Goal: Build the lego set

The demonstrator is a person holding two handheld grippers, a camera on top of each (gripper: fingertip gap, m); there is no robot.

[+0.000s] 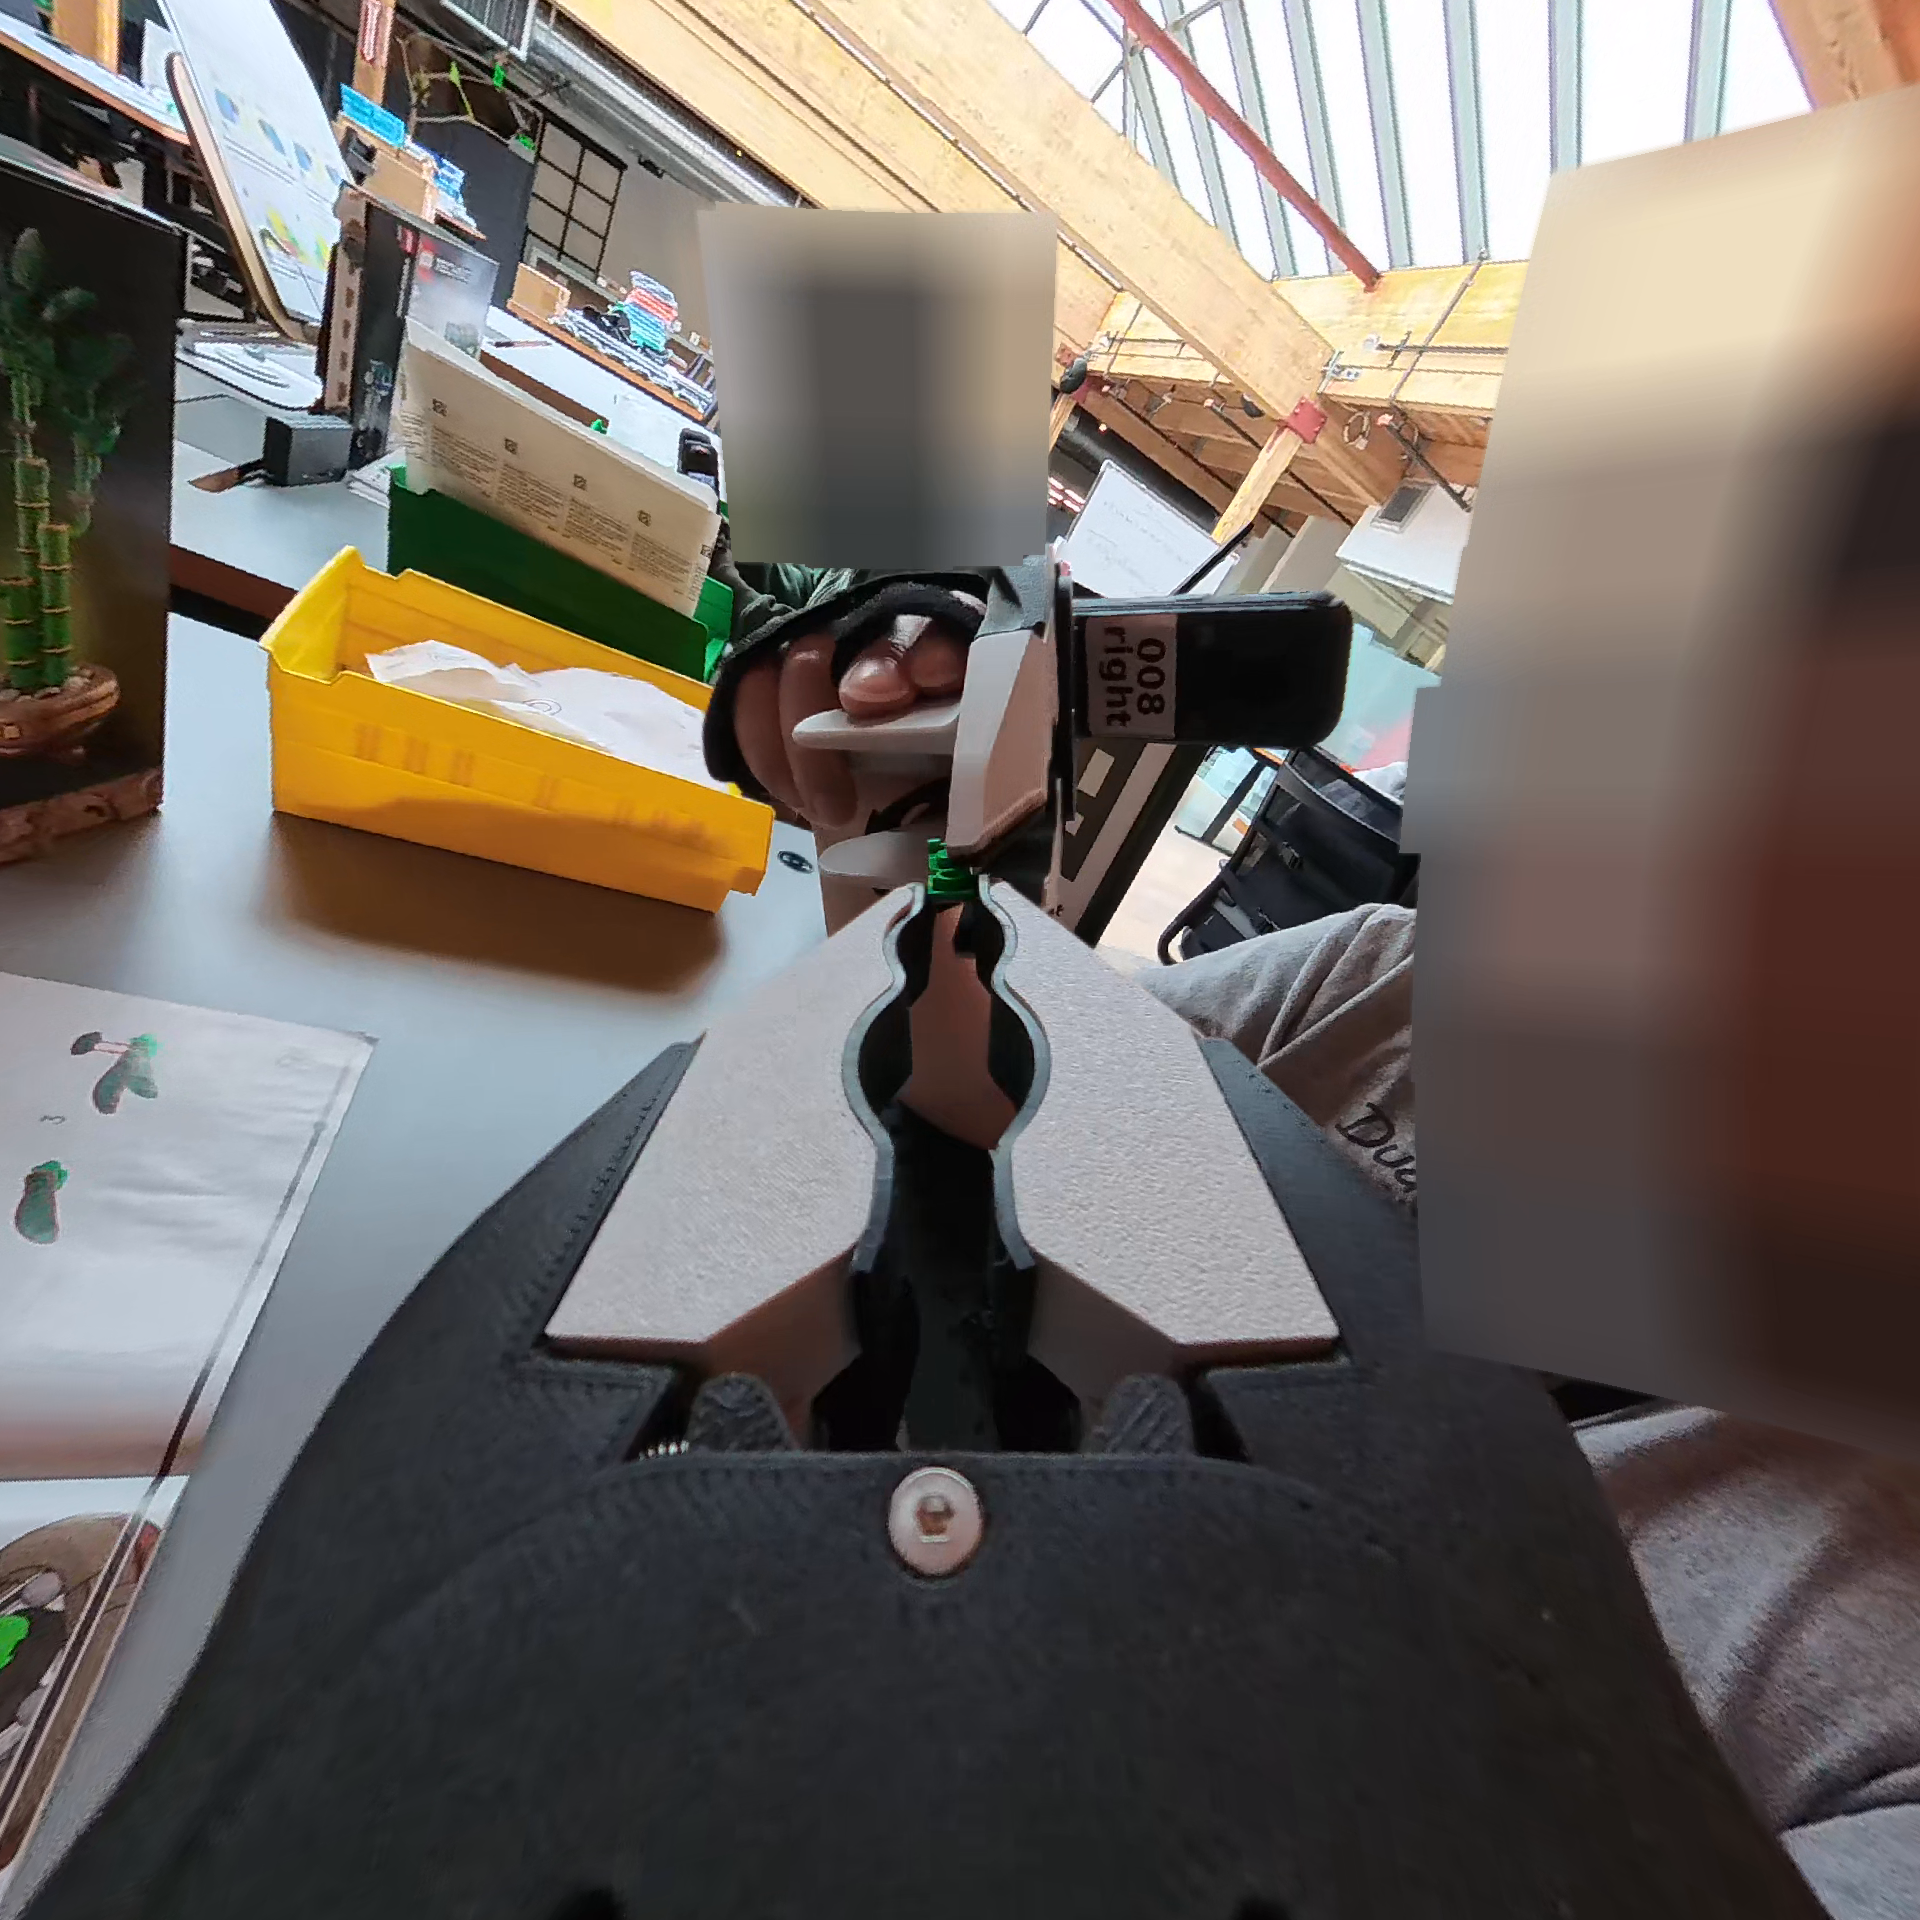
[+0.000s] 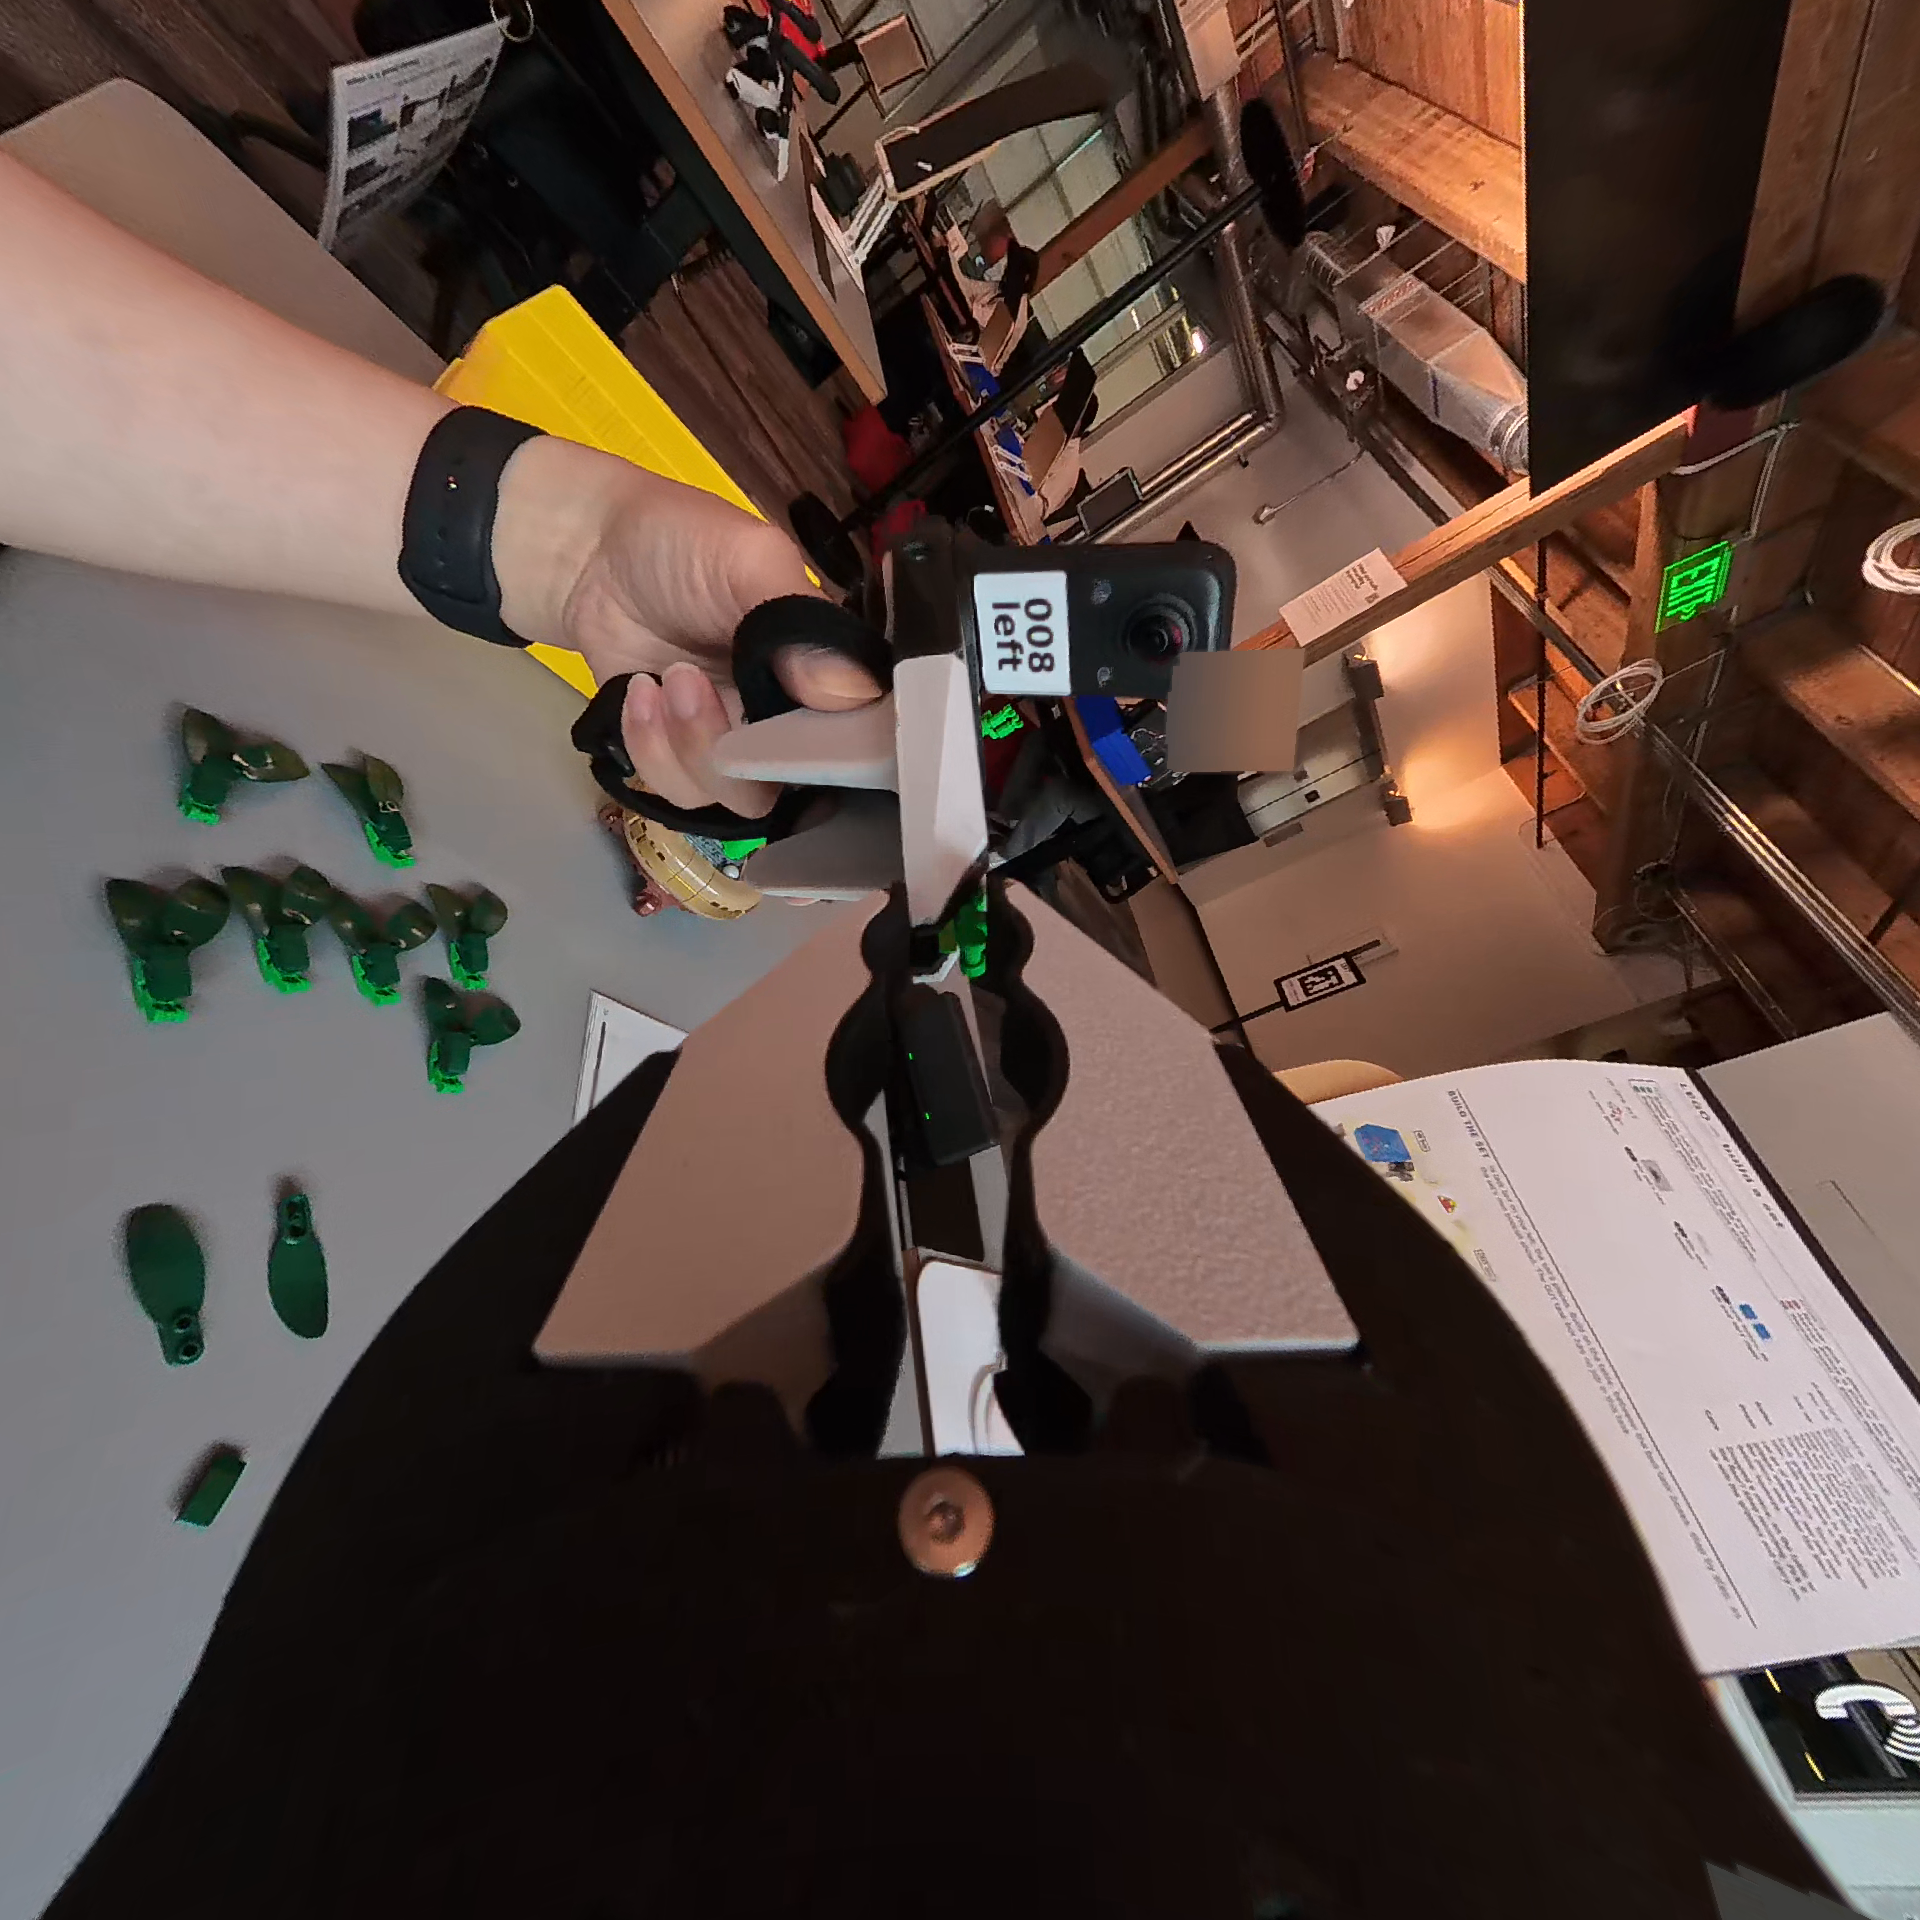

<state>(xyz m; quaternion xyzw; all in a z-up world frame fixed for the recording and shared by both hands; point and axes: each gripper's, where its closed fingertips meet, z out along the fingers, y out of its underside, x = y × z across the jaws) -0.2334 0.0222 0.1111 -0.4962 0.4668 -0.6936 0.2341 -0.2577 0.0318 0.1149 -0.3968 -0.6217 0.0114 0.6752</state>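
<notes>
My left gripper (image 1: 951, 900) is shut on a small bright green lego piece (image 1: 948, 871), held in the air above the dark table edge. My right gripper (image 2: 948, 916) meets it tip to tip and is closed around the same green piece (image 2: 972, 931). In the left wrist view the right gripper (image 1: 964, 844) comes down from above, held by a hand. In the right wrist view the left gripper (image 2: 935, 961) points down, held by a hand with a black wristband. Whether there are one or two joined green pieces I cannot tell.
Several built green leaf sprigs (image 2: 281, 925), two loose dark leaves (image 2: 166, 1278), a small green brick (image 2: 213, 1488) and a tan pot base (image 2: 686, 875) lie on the grey table. A yellow bin (image 1: 499, 769), instruction booklet (image 1: 156, 1195), set box (image 1: 73, 520) and printed sheet (image 2: 1621, 1351) surround them. My left and right fingertips are right by each other.
</notes>
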